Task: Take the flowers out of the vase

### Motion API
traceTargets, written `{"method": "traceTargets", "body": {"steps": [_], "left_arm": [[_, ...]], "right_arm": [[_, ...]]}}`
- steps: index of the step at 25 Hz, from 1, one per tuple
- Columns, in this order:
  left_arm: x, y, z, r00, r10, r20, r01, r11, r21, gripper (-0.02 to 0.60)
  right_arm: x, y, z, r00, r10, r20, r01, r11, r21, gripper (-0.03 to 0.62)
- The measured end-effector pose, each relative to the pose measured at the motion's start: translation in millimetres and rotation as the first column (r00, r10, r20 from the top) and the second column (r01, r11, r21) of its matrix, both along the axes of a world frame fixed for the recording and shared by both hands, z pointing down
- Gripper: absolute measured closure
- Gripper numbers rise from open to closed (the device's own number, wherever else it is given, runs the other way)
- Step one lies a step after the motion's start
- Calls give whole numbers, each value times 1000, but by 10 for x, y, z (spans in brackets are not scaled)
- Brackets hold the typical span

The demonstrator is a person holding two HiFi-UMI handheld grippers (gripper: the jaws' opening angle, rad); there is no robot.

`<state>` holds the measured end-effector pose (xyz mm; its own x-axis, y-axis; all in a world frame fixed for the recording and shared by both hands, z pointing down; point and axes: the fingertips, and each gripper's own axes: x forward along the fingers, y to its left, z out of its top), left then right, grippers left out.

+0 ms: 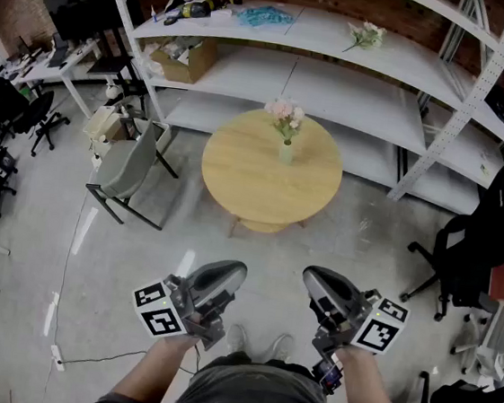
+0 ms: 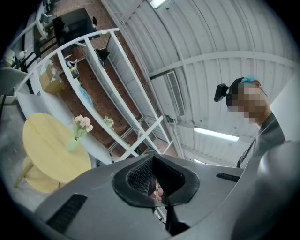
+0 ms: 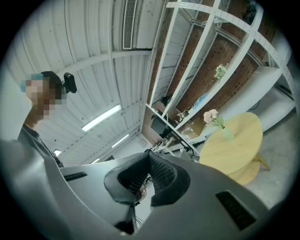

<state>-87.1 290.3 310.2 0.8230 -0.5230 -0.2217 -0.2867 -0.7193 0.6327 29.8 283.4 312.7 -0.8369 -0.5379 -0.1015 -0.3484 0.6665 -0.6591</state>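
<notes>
Left gripper (image 1: 222,274) low in the head view, just left of centre; jaws pressed fully together, nothing between. Right gripper (image 1: 322,285) beside it, just right of centre; jaws likewise together, empty. Both over bare floor (image 1: 137,255), well apart from the table (image 1: 236,181).

Flowers (image 1: 285,112) upright in the vase (image 1: 286,152), upper centre of the frame, on the far half of the round table. Same group at middle left of the left gripper view and at middle right of the right gripper view.

Behind the table, white shelves (image 1: 364,91); second bunch (image 1: 366,35) lying on the top shelf, upper right of centre. Grey chair (image 1: 125,168) left of the table.
</notes>
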Motion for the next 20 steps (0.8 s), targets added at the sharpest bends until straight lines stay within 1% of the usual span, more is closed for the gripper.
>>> {"method": "traceTargets", "body": {"steps": [8, 11, 14, 20], "left_arm": [[-106, -85, 30, 1000, 16, 0, -16, 1000, -2, 572], [-185, -126, 23, 1000, 26, -1, -26, 1000, -1, 572], [-269, -163, 17, 999, 38, 2, -38, 999, -3, 572], [-501, -232, 52, 998, 63, 5, -63, 998, -1, 572]], "right_arm": [[-129, -70, 35, 1000, 8, 0, -8, 1000, -1, 579], [-211, -103, 46, 1000, 11, 14, -11, 1000, -20, 579], [-285, -143, 81, 1000, 28, 12, -27, 998, -49, 577], [-464, -151, 122, 998, 69, 4, -69, 996, -49, 577]]}}
